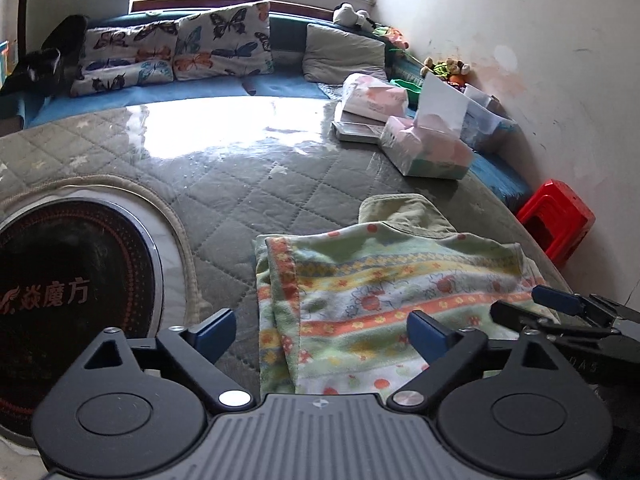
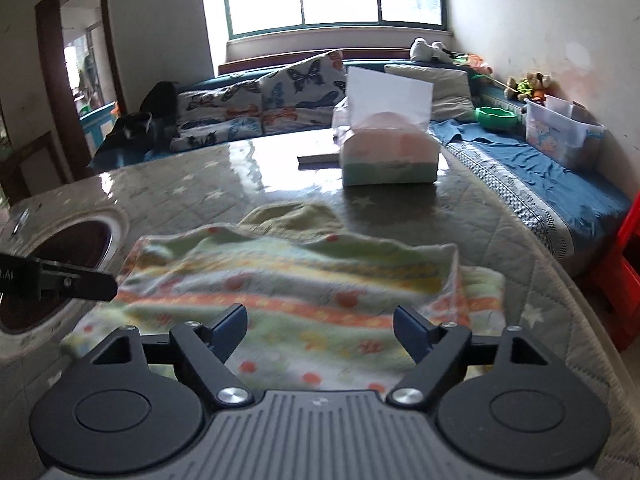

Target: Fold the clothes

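Floral striped garment — pale green fleece, orange and yellow bands; folded over, lying rumpled — flat on the quilted table cover.

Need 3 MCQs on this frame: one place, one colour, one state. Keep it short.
1. The tissue box sits:
A. beyond the garment
B. on the garment
C. on the stool

2. The stool beside the table is:
A. blue
B. red
C. white

3. The left gripper is:
A. shut on cloth
B. shut, holding nothing
C. open

A: the right wrist view shows bare table between the box and the patterned garment.
B: its plastic is plainly red.
C: its fingers stand wide apart over the garment, gripping nothing; the right gripper looks the same.
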Demonstrator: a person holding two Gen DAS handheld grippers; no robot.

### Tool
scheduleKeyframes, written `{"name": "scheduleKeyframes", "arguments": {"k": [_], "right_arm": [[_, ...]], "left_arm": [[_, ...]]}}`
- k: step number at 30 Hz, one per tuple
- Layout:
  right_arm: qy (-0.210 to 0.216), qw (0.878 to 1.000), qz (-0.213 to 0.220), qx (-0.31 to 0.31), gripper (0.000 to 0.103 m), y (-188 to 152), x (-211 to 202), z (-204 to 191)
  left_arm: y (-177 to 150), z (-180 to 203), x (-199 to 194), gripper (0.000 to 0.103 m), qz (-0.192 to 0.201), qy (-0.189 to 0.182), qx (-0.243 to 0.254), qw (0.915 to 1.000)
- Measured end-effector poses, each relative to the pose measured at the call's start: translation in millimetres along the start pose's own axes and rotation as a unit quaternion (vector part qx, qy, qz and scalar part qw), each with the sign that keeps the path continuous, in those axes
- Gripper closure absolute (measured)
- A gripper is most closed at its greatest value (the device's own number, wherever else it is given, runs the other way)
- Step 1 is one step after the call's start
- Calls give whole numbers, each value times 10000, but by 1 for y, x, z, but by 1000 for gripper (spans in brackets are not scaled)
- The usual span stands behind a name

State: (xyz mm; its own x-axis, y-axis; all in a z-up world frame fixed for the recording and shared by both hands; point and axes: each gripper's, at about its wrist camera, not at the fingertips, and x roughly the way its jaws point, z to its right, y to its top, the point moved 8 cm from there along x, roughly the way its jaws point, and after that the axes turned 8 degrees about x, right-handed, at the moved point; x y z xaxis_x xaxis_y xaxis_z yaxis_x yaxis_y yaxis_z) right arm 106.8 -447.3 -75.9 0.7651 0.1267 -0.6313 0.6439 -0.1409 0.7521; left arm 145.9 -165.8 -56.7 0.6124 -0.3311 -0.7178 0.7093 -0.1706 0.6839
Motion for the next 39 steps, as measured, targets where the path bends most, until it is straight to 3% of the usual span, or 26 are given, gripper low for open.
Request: {"name": "scheduleKeyframes", "arguments": {"k": [2,11,24,39], "right_arm": [[-24,10000,-24,-64,11,-6,-2,-2],[-71,9999,-99,-51,0,-25,-11,-3],[-168,9997,-113,115,0,-36,-19,-2],[-286,9996,-41,78,0,-42,-33,-9]], "left_arm": [[-3,2,-1,3,-3,14,48,10000],[-19,12,-7,0,-9,44,195,9998],[-29,25,-23,0,198,206,566,9980],[-28,42,-50,0,810,-22,882,9928]]}}
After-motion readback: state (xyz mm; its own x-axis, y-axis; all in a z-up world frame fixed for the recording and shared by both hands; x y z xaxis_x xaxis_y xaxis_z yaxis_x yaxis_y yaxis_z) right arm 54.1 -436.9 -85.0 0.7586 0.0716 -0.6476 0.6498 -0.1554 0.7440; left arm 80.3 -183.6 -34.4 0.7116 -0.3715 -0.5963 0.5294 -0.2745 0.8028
